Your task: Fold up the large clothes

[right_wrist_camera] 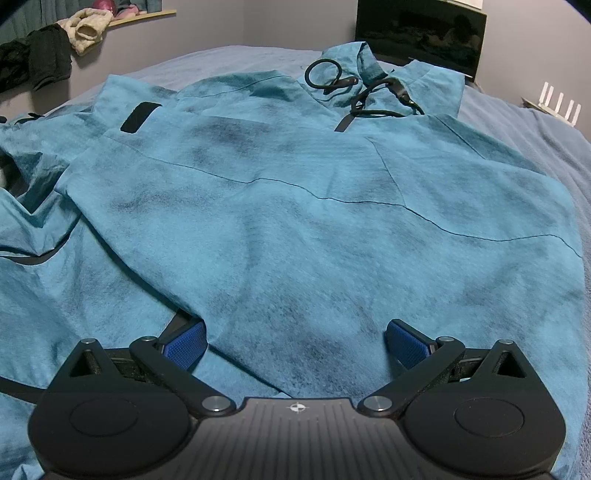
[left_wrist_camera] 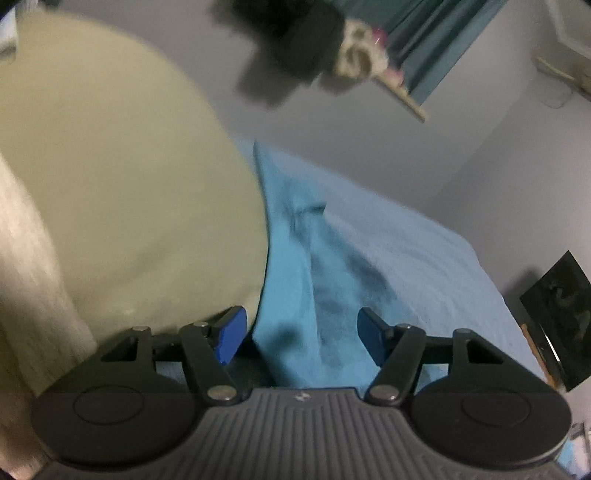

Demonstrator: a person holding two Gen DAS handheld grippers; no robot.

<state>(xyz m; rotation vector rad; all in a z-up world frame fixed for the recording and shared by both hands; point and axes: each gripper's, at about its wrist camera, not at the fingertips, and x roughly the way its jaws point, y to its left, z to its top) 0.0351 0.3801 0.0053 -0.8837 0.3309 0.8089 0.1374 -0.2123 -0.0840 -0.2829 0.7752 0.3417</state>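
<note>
My right gripper (right_wrist_camera: pixel 295 345) hovers low over the jacket (right_wrist_camera: pixel 295 221). Its fingers (right_wrist_camera: pixel 184 347) are spread wide and pinch nothing. The near hem of the jacket lies between them; the left pad sits partly under a fold of the cloth, and I cannot tell whether it touches.

My left gripper (left_wrist_camera: pixel 297 336) is rolled, so its view is tilted and blurred. Its fingers (left_wrist_camera: pixel 232 334) stand partly apart. A raised edge of the jacket (left_wrist_camera: pixel 295 277) lies between them, but the pads do not press on it. A pale olive mass (left_wrist_camera: pixel 122 184) fills the left of this view, just beside the left pad; it is too blurred to identify.

Position of the task item: the teal jacket lies spread flat on the bed (right_wrist_camera: pixel 554 140), which carries a light blue sheet. One sleeve (right_wrist_camera: pixel 33 206) is bunched at the left. A black patch (right_wrist_camera: pixel 138 116) marks the left shoulder area.

Further back, the hood (right_wrist_camera: pixel 369 62) lies at the far end with black drawcords (right_wrist_camera: pixel 332 79) looped on it.

Beyond the bed, a dark screen (right_wrist_camera: pixel 421 33) stands against the wall. A white router (right_wrist_camera: pixel 557 107) sits to the right. Dark and cream clothes (right_wrist_camera: pixel 55 44) hang at the far left.
</note>
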